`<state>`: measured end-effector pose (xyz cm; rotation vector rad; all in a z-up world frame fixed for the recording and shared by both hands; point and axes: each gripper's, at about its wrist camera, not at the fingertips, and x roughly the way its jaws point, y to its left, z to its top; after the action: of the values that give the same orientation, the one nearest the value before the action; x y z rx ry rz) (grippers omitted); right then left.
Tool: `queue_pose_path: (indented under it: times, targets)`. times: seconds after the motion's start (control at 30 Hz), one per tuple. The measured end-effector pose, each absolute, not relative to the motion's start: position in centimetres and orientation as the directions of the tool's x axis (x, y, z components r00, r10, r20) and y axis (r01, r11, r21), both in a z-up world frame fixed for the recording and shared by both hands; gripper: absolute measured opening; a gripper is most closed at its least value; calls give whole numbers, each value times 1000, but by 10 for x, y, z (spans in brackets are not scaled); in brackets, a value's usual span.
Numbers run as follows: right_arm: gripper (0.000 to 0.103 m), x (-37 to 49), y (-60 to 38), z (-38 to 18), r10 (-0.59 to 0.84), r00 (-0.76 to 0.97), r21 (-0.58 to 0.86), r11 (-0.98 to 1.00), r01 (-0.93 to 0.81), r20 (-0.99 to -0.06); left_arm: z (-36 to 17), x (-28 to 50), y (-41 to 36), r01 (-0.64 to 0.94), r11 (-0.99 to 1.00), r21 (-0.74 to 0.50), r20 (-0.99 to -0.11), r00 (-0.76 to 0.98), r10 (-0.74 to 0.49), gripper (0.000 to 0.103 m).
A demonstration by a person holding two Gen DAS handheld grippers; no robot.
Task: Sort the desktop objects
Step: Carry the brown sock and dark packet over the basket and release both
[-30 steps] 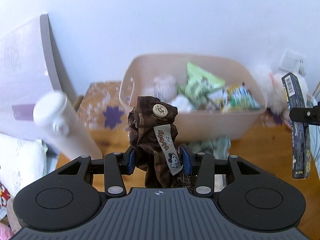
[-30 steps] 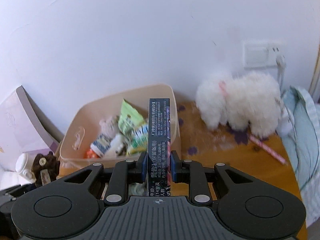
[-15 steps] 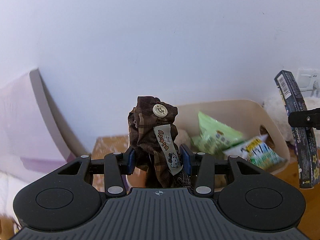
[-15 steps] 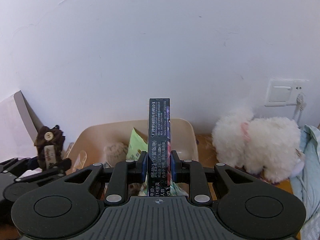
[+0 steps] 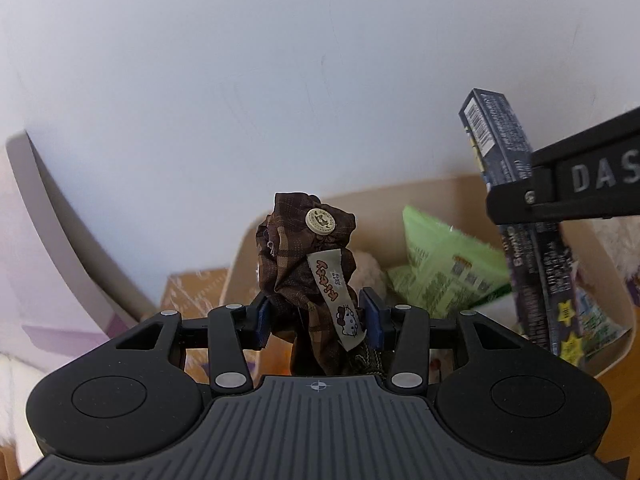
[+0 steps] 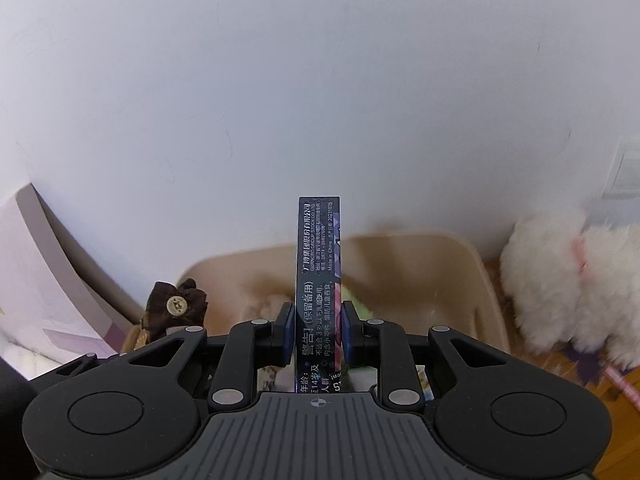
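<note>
CHANGE: beige plastic bin (image 5: 616, 344) now nearer both cameras | LEFT hand-held gripper (image 5: 316, 318) clenched on brown plaid fabric scrunchie (image 5: 308, 256), above bin | RIGHT hand-held gripper (image 6: 316, 330) grasping dark slim cardboard box (image 6: 319, 256), above bin | NEXT: drop both, likely

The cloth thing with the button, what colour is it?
Brown plaid fabric bundle, clearest in the left wrist view.

Brown plaid cloth pouch (image 5: 306, 268), glossy, likely cardboard, box (image 6: 319, 276)
</note>
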<state>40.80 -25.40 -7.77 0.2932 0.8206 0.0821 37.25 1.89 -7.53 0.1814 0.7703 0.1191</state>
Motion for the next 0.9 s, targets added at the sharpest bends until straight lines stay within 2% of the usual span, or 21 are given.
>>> queue_pose_path:
  times: [0.2, 0.3, 0.43, 0.47, 0.63, 0.73, 0.9]
  targets:
    - [24, 414, -259, -98, 179, 646, 287, 956, 64, -742, -87, 375, 22, -14, 981, 193, -697, 702, 147, 49]
    - [40, 410, -263, -99, 178, 649, 280, 958, 57, -740, -87, 370, 21, 5, 985, 174, -702, 702, 121, 52]
    - [66, 399, -269, -91, 178, 682, 274, 961, 34, -709, -84, 372, 18, 10, 984, 178, -689, 716, 117, 73]
    - [67, 396, -270, -88, 180, 691, 274, 961, 26, -700, -82, 371, 18, 10, 984, 179, -683, 721, 117, 75]
    - [93, 363, -276, -75, 159, 744, 223, 975, -14, -648, -71, 359, 20, 14, 982, 187, -669, 734, 117, 78]
    - [102, 348, -287, -72, 145, 786, 185, 982, -40, -601, -63, 344, 22, 27, 982, 188, -649, 754, 104, 81]
    - [103, 315, -300, -78, 128, 807, 133, 989, -62, -577, -57, 321, 27, 38, 977, 209, -627, 772, 104, 81]
